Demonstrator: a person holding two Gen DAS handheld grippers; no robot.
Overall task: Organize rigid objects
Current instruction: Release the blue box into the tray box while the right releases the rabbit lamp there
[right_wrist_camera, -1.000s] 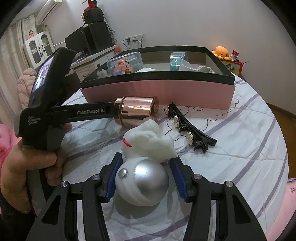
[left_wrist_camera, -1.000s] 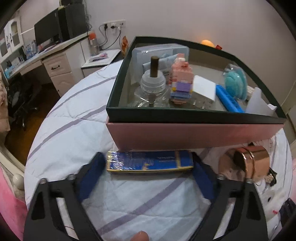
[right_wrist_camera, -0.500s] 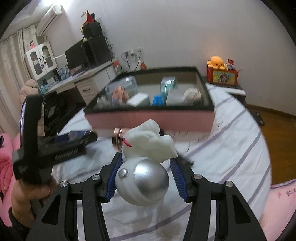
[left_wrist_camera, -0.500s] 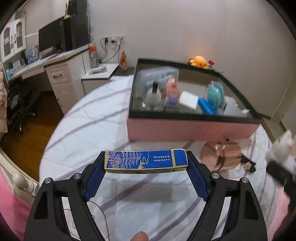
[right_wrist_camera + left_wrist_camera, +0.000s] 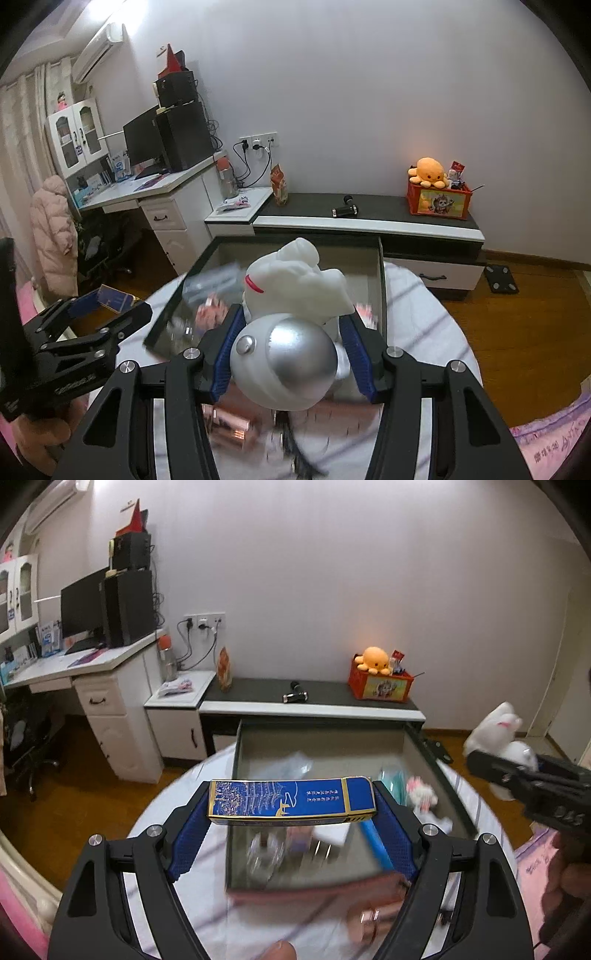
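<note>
Blue and gold, the flat box (image 5: 291, 800) is sitting crosswise between the blue pads of the left gripper (image 5: 291, 812), which is clamping it by its two short ends and holding it in the air above the near part of the storage box (image 5: 439, 771). In the right wrist view the same flat box (image 5: 114, 299) is showing small at the left, pinched in the left gripper (image 5: 110, 306).

The right gripper (image 5: 293, 343) is squeezing a white figure (image 5: 295, 284) with a shiny silver dome (image 5: 299, 350) on its near end; its pads are pressing on both sides of the figure, which is also hanging in the air over the storage box (image 5: 380, 280). From the left wrist view the white figure (image 5: 496, 731) is appearing at the far right, in front of the dark body of the right gripper (image 5: 532, 779).

The storage box is lying open on the striped bedspread (image 5: 207, 864), with a black rim and a pink outer wall. Inside it, blurred things are lying: a blue stick (image 5: 375, 843), a teal object (image 5: 393, 781) and a small pink-and-white toy (image 5: 421, 794). A copper-coloured can (image 5: 371, 921) is lying on the bedspread just outside the pink wall.

Behind the bed, a low cabinet (image 5: 369, 214) is carrying an orange plush octopus (image 5: 428, 170) on a red crate (image 5: 439, 201).
</note>
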